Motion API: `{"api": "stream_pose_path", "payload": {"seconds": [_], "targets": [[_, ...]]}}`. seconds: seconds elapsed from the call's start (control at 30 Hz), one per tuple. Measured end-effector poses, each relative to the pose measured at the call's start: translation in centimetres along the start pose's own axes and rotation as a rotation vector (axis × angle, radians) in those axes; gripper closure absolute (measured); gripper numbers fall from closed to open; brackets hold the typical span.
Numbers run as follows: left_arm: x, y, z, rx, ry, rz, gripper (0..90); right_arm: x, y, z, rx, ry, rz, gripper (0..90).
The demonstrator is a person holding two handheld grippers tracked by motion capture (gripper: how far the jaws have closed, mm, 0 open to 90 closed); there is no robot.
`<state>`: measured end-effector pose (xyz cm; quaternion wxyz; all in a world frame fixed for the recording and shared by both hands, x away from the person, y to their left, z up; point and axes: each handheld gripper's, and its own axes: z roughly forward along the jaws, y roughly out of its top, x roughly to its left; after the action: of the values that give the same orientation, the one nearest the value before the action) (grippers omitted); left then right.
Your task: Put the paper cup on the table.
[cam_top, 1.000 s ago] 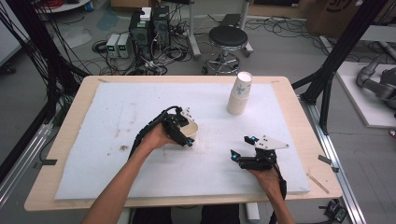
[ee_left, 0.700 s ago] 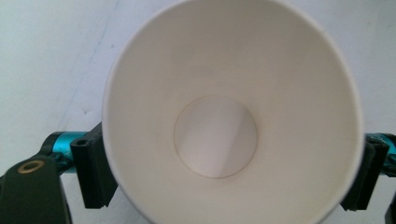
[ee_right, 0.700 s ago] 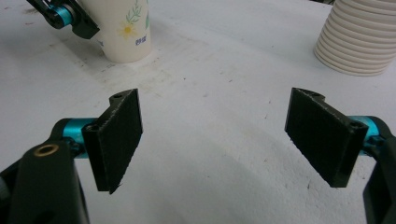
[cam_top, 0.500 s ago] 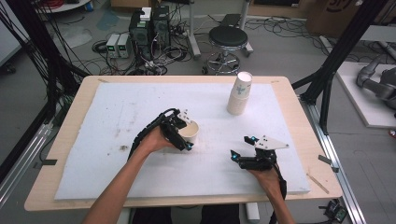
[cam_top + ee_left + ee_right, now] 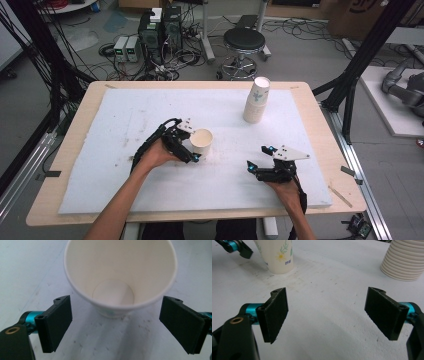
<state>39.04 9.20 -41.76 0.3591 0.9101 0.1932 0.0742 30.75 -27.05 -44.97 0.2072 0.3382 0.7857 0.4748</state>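
One wooden bench point(image 5: 320, 150) holds one big white foam sheet point(image 5: 125, 115). One tall stack of white paper cups point(image 5: 256, 100) stands far ahead of the right tool point(image 5: 253, 168), whose jaws are wide apart with nothing in them. One single white paper cup point(image 5: 201, 143) stands upright just in front of the left tool point(image 5: 192, 150). Its jaws have just been opening and sit apart, either side of the cup, not touching.
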Motion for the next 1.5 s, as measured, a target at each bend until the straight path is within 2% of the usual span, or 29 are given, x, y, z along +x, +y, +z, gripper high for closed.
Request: {"api": "stream_pose_path", "payload": {"seconds": [0.03,0.07,0.17,0.2,0.23,0.27,0.3,0.33,0.37,0.4,0.5,0.53,0.57,0.6,0.63,0.67,0.7,0.73,0.77,0.8,0.83,0.87,0.93,0.97,1.0,1.1,1.2,1.37,1.5], "targets": [[-0.4,-0.7,-1.0,-0.055,0.012,0.003,11.3,0.0,0.0,0.0,-0.003,0.001,-0.002,19.3],[-0.4,-0.7,-1.0,-0.055,0.012,0.003,11.3,0.0,0.0,0.0,-0.003,0.003,-0.002,19.3],[-0.5,-2.7,-2.7,-0.080,0.034,-0.017,11.3,0.0,0.0,0.0,0.002,0.002,0.004,19.3],[-0.5,-2.7,-2.7,-0.080,0.034,-0.017,11.3,0.0,0.0,0.0,-0.001,0.000,0.000,19.3],[-0.6,-3.8,-3.5,-0.121,0.042,-0.041,11.3,0.0,0.0,0.0,-0.003,0.000,-0.001,19.3],[-0.6,-3.8,-3.5,-0.121,0.042,-0.041,11.3,0.0,0.0,0.0,-0.003,0.000,-0.001,19.3],[-0.9,-5.0,-4.4,-0.158,0.053,-0.046,11.3,0.0,0.0,-0.1,-0.007,0.001,0.005,19.3],[-0.9,-5.0,-4.4,-0.158,0.053,-0.046,11.3,0.0,0.0,-0.1,-0.009,0.002,0.005,19.3],[-1.3,-6.3,-5.2,-0.201,0.067,-0.056,11.3,-0.1,-0.1,-0.1,-0.011,0.000,0.006,19.3],[-1.3,-6.3,-5.2,-0.201,0.067,-0.056,11.3,-0.1,-0.1,-0.1,-0.011,0.000,0.006,19.3],[-1.9,-8.8,-6.4,-0.293,0.083,-0.079,11.3,0.1,-0.1,-0.2,-0.017,-0.011,-0.002,19.3],[-1.9,-8.8,-6.4,-0.293,0.083,-0.079,11.3,0.1,-0.1,-0.2,-0.017,-0.011,-0.002,19.3],[-2.1,-9.9,-6.9,-0.349,0.101,-0.111,11.3,0.1,-0.1,-0.2,-0.017,-0.013,-0.001,19.3],[-2.1,-9.9,-6.9,-0.349,0.101,-0.111,11.3,0.1,-0.1,-0.2,-0.020,-0.016,0.006,19.3],[-2.3,-10.9,-7.5,-0.388,0.125,-0.127,11.3,0.1,-0.1,-0.2,-0.024,-0.016,0.004,19.3],[-2.3,-10.9,-7.5,-0.388,0.125,-0.127,11.3,0.1,-0.2,-0.2,-0.027,-0.016,0.005,19.3],[-2.5,-11.9,-7.9,-0.430,0.137,-0.144,11.3,0.1,-0.2,-0.3,-0.031,-0.016,0.005,19.3],[-2.5,-11.9,-7.9,-0.430,0.137,-0.144,11.3,0.1,-0.2,-0.3,-0.031,-0.016,0.005,19.3],[-2.7,-12.8,-8.3,-0.455,0.160,-0.149,11.3,0.1,-0.2,-0.3,-0.034,-0.015,0.001,19.3],[-2.7,-12.8,-8.3,-0.455,0.160,-0.149,11.3,0.1,-0.2,-0.3,-0.034,-0.015,0.001,19.3],[-2.9,-13.9,-8.5,-0.480,0.184,-0.156,11.3,0.1,-0.2,-0.3,-0.034,-0.018,-0.003,19.3],[-2.9,-13.9,-8.5,-0.480,0.184,-0.156,11.3,0.1,-0.2,-0.3,-0.033,-0.017,0.002,19.3],[-2.9,-14.8,-8.7,-0.523,0.207,-0.182,11.3,0.1,-0.2,-0.3,-0.035,-0.017,0.006,19.3],[-3.0,-15.4,-8.7,-0.549,0.235,-0.194,11.3,0.1,-0.2,-0.3,-0.036,-0.017,0.006,19.3],[-3.0,-15.4,-8.7,-0.549,0.235,-0.194,11.3,0.1,-0.2,-0.3,-0.036,-0.017,0.006,19.3],[-3.1,-15.9,-8.8,-0.570,0.271,-0.193,11.3,0.1,-0.2,-0.3,-0.036,-0.018,0.003,19.3],[-3.0,-16.0,-8.9,-0.574,0.282,-0.196,11.3,0.1,-0.2,-0.3,-0.036,-0.021,0.001,19.3],[-2.8,-16.5,-9.1,-0.605,0.294,-0.230,11.6,0.2,-0.3,-0.4,-0.042,-0.023,-0.001,19.3],[-3.1,-16.4,-9.0,-0.586,0.318,-0.197,12.5,0.2,-0.3,-0.5,-0.060,-0.026,-0.013,19.3]]}}
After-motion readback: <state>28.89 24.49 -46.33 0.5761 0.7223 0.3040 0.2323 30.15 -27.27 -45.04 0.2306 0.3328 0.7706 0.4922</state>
